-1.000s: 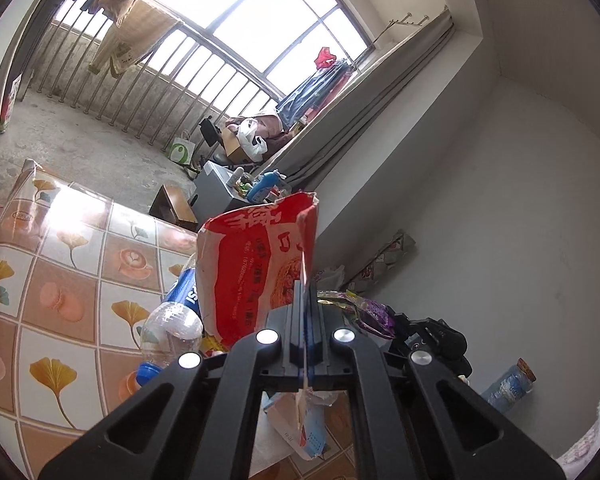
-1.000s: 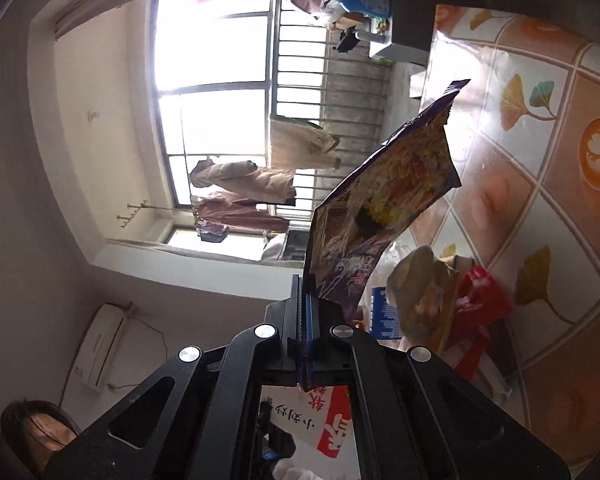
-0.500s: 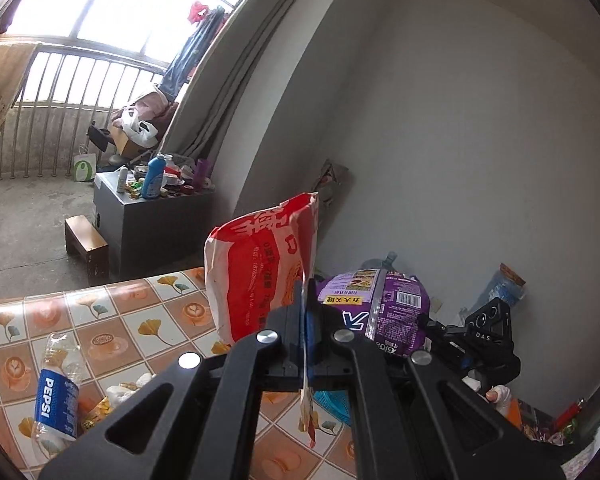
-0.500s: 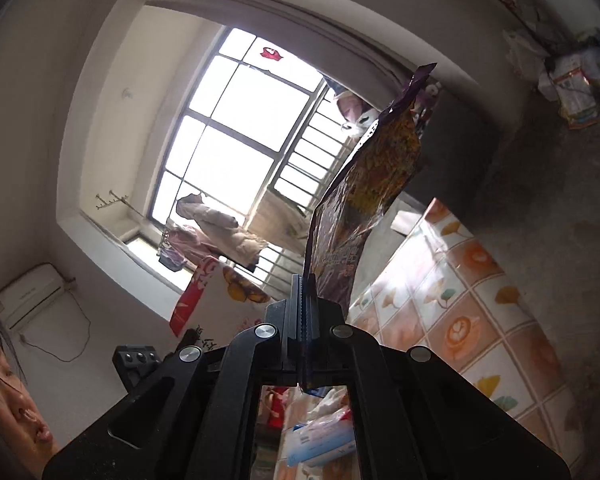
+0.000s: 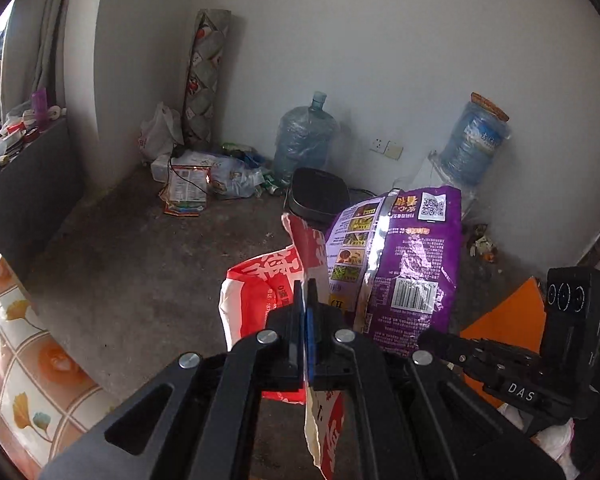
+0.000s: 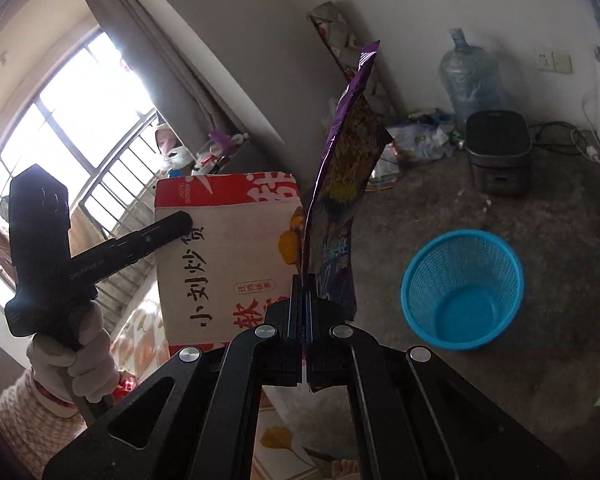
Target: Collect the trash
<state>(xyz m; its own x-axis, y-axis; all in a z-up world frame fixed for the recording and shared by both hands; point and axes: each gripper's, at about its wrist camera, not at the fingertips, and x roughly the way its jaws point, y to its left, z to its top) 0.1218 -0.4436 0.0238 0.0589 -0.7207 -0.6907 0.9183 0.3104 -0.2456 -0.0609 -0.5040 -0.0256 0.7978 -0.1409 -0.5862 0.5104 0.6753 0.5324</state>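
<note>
My left gripper (image 5: 305,304) is shut on a red and white snack bag (image 5: 256,292) and holds it in the air above the concrete floor. My right gripper (image 6: 305,300) is shut on a purple snack bag (image 6: 340,184) that stands up from the jaws. The purple bag also shows in the left wrist view (image 5: 400,272), just right of the red bag. The red bag also shows in the right wrist view (image 6: 228,248), to the left. A blue mesh waste basket (image 6: 462,288) stands on the floor, low and right of the right gripper.
A black bin-like box (image 6: 496,156) and large water jugs (image 5: 304,140) stand by the far wall. Loose packets and bags (image 5: 204,176) lie in the corner. A patterned tablecloth edge (image 5: 16,344) is at lower left. An orange sheet (image 5: 508,320) lies at right.
Both grippers have swung away from the window and table toward the room's corner and floor, carrying their bags. The blue basket has come into the right wrist view.
</note>
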